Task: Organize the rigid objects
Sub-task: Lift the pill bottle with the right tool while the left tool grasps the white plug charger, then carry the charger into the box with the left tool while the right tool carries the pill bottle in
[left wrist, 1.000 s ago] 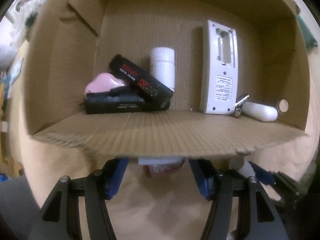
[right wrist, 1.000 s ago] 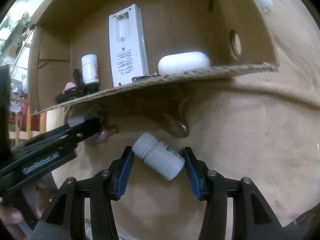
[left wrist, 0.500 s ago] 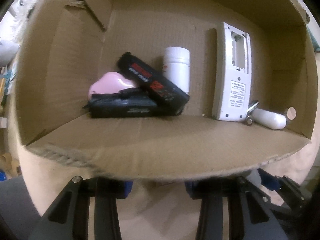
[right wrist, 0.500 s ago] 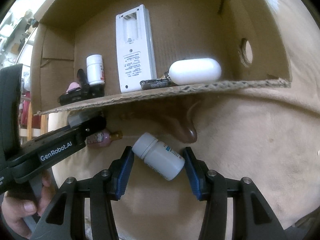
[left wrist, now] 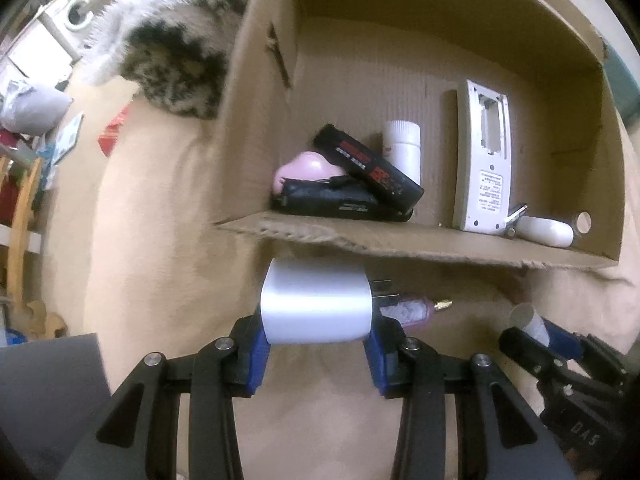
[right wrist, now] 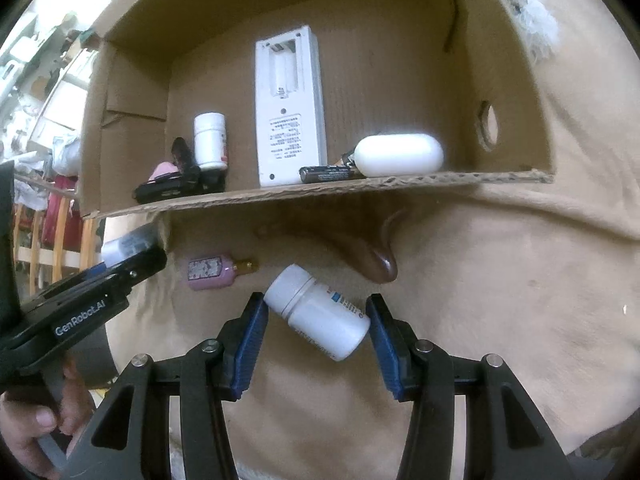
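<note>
My left gripper [left wrist: 318,342] is shut on a white plug charger [left wrist: 316,300], prongs pointing right, held just in front of the cardboard box [left wrist: 400,249]. My right gripper [right wrist: 318,330] is shut on a white pill bottle [right wrist: 320,308], which lies tilted between the blue pads. In the box [right wrist: 320,191] are a white remote [right wrist: 288,108], a white capsule case [right wrist: 400,154], a battery [right wrist: 326,174], a white bottle [right wrist: 210,140], black items [left wrist: 360,184] and a pink item [left wrist: 304,166]. A small pink bottle [right wrist: 212,274] lies on the tan cloth below the box.
The tan cloth [left wrist: 160,240] covers the surface around the box. A fuzzy grey-white throw [left wrist: 172,40] lies behind the box's left wall. Wooden furniture [left wrist: 20,208] stands at far left. A person's hand [right wrist: 28,432] holds the left gripper's handle.
The left gripper's jaws closed on the white charger and lifted it away from under the box's front edge; the box now sits further right in its view. The right gripper rose slightly with the bottle.
</note>
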